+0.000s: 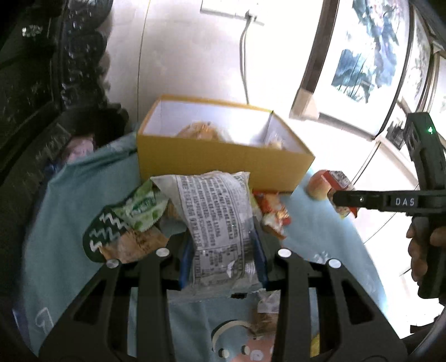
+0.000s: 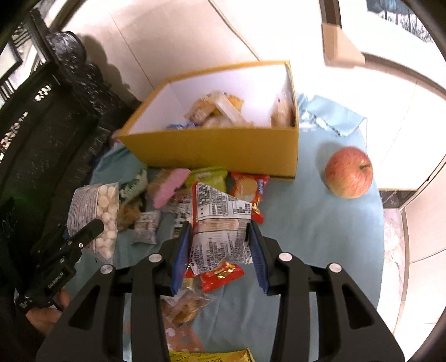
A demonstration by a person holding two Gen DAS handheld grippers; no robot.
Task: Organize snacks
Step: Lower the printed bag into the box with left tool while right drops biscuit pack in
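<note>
My left fingers [image 1: 220, 247] pinch a clear snack bag [image 1: 214, 220]; my right fingers [image 2: 220, 250] clamp a printed biscuit packet [image 2: 220, 228] before the yellow box [image 2: 211, 150].

At my twelve o'clock a pale wall [image 1: 195, 55] fills the background, with a white outlet plate [image 1: 223, 8] high on it and a grey cord [image 1: 244, 55] hanging down from it. Toward two o'clock I see framed pictures [image 1: 362, 55] leaning there, blue and white prints. At nine to ten o'clock stands dark carved furniture [image 2: 55, 97]. A light blue cloth [image 2: 306, 236] covers the surface below me, and an apple [image 2: 349, 172] rests on it at two o'clock.
</note>
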